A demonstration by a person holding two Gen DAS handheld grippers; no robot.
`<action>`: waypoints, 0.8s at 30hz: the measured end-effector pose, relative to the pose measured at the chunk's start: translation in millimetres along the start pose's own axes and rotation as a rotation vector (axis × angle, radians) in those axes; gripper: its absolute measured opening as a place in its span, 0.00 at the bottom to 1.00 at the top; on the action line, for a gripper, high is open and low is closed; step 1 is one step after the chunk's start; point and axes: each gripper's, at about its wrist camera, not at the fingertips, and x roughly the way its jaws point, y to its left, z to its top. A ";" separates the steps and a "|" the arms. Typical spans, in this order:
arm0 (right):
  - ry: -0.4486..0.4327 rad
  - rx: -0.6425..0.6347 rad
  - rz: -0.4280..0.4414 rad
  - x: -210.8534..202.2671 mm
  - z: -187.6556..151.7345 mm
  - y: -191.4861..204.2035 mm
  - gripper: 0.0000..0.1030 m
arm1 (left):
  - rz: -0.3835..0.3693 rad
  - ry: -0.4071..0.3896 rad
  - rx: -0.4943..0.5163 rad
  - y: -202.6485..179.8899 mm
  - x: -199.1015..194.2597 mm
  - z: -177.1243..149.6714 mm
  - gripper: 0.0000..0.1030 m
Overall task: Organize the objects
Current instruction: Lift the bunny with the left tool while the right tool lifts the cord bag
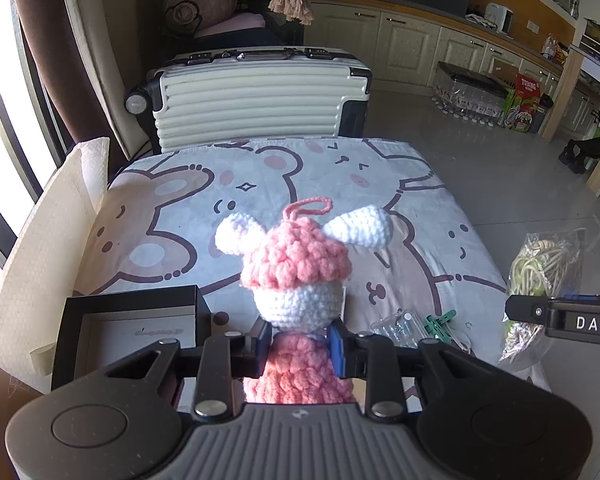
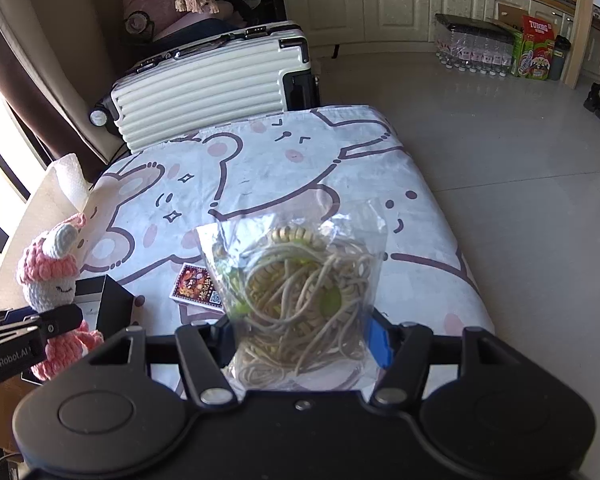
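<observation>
My left gripper [image 1: 300, 340] is shut on a pink and white crochet doll [image 1: 300, 268], held by its neck above the table; the doll [image 2: 54, 276] also shows at the left of the right wrist view, with the left gripper [image 2: 40, 328] around it. My right gripper [image 2: 300, 340] is shut on a clear plastic bag of beige cords and beads [image 2: 300, 280], lifted off the cloth. That bag [image 1: 540, 272] and one finger of the right gripper [image 1: 564, 316] appear at the right edge of the left wrist view.
An open black box [image 1: 128, 328] sits below the doll at the left. A small clear packet [image 1: 400, 326] and green clips [image 1: 440, 320] lie on the bear-print cloth [image 1: 260, 184]. A printed card pack [image 2: 196, 288] lies there too. A cream suitcase [image 1: 260, 96] stands behind the table.
</observation>
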 end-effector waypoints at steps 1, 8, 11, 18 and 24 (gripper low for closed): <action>-0.002 -0.002 0.002 0.0 -0.2 0.5 0.62 | -0.002 -0.002 0.002 -0.1 -0.8 0.3 0.31; -0.018 0.023 0.017 -1.2 1.7 1.1 0.61 | -0.001 -0.006 0.001 3.7 -2.3 0.0 0.31; -0.013 0.050 0.004 -1.0 1.9 -2.0 0.61 | 0.000 -0.005 -0.004 5.6 -2.5 -0.2 0.31; 0.012 0.026 -0.074 0.6 1.4 -0.4 0.61 | 0.009 -0.001 -0.022 17.2 -0.1 -2.3 0.31; 0.008 0.005 -0.075 0.7 2.3 10.4 0.61 | 0.017 0.003 -0.043 29.6 0.3 -5.4 0.31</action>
